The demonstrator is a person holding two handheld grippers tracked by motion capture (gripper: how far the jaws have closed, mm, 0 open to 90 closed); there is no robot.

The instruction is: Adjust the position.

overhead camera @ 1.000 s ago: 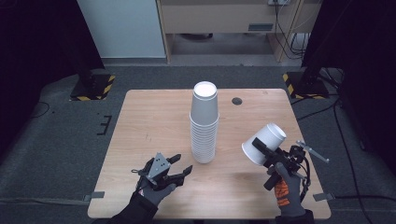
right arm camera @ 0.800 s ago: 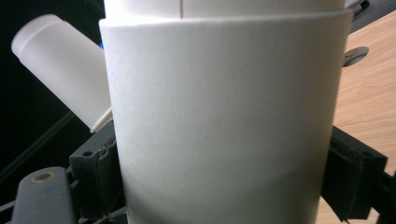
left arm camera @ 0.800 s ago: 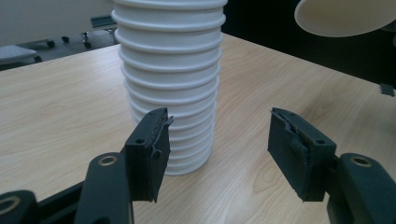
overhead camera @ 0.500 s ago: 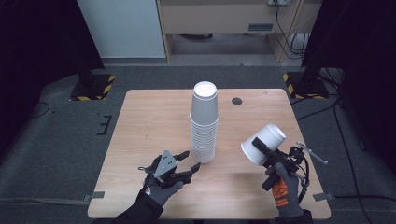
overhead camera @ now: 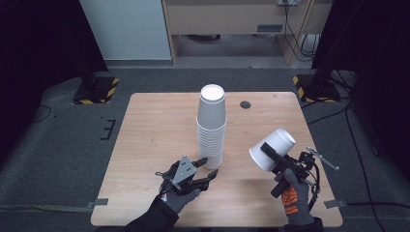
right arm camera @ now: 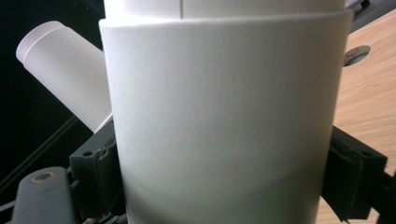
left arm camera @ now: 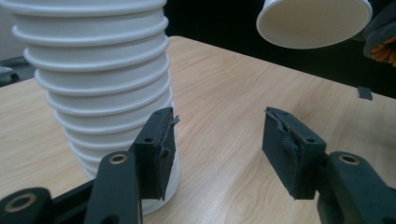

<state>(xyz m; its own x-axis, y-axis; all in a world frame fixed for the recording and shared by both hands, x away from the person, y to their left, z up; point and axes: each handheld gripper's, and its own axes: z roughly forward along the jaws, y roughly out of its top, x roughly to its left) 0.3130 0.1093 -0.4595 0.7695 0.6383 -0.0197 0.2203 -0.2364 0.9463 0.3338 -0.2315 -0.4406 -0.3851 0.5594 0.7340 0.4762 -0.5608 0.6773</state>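
Since the earlier frame my left claw [overhead camera: 207,170] has neared the stack [overhead camera: 211,126] at centre, jaws narrowing, nothing between them, while my right claw [overhead camera: 273,161] clamps a cup [overhead camera: 272,149] at lower right, clear for stacking.

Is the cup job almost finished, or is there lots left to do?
Only just begun, I'd say. One white paper cup is off and held tilted in the right gripper. The left gripper, jaws apart and just been closing, sits at the foot of the stack of cups, one jaw beside the bottom cup. The tall stack still stands on the wooden table.
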